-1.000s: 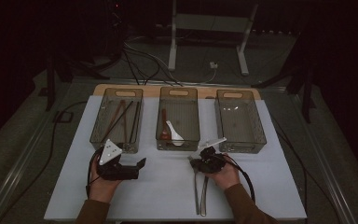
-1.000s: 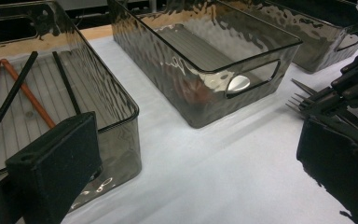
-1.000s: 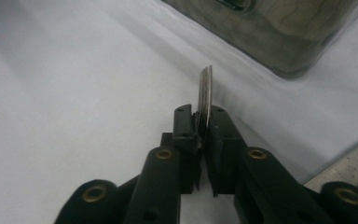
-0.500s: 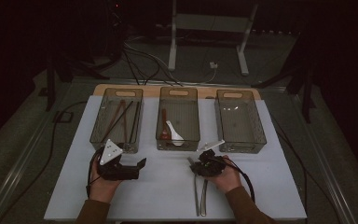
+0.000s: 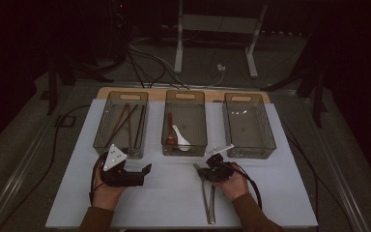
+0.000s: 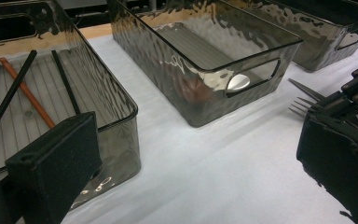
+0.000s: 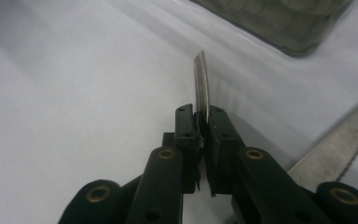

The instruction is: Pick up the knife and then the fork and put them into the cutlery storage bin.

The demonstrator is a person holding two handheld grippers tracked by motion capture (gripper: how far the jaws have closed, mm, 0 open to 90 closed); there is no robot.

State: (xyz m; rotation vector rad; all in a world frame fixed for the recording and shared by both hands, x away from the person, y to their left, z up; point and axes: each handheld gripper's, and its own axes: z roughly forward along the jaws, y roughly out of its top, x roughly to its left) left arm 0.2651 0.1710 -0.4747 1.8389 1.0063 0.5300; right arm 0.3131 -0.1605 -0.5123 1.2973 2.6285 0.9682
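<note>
**Q:** Grippers first: how does each one stand?

**A:** Right gripper (image 7: 202, 122), in the right gripper view, has its jaws pressed together on a fork (image 7: 201, 81); they have just been closing on it. The tines stick out beyond the jaw tips, seen edge-on. Left gripper (image 6: 200, 154), in the left gripper view, has its jaws spread wide apart with only bare mat between them.

**Q:** Where does the fork lie on the table?

**A:** On the high view the right gripper (image 5: 206, 167) sits on the white mat (image 5: 174, 193), just in front of the gap between the middle bin (image 5: 185, 147) and the right bin (image 5: 251, 151). The fork's handle (image 5: 206, 193) runs back from the jaws toward the near edge of the mat.

**Q:** What lies beside it?

**A:** A knife (image 7: 340, 144) with a toothed blade rests on the mat just beside the gripper; its handle (image 5: 213, 205) lies alongside the fork's.

**Q:** And the bins?

**A:** Left bin (image 5: 121, 145) holds chopsticks (image 5: 125, 123). The middle bin holds a white spoon (image 5: 179, 137) and a brown spoon (image 5: 170, 133).
</note>
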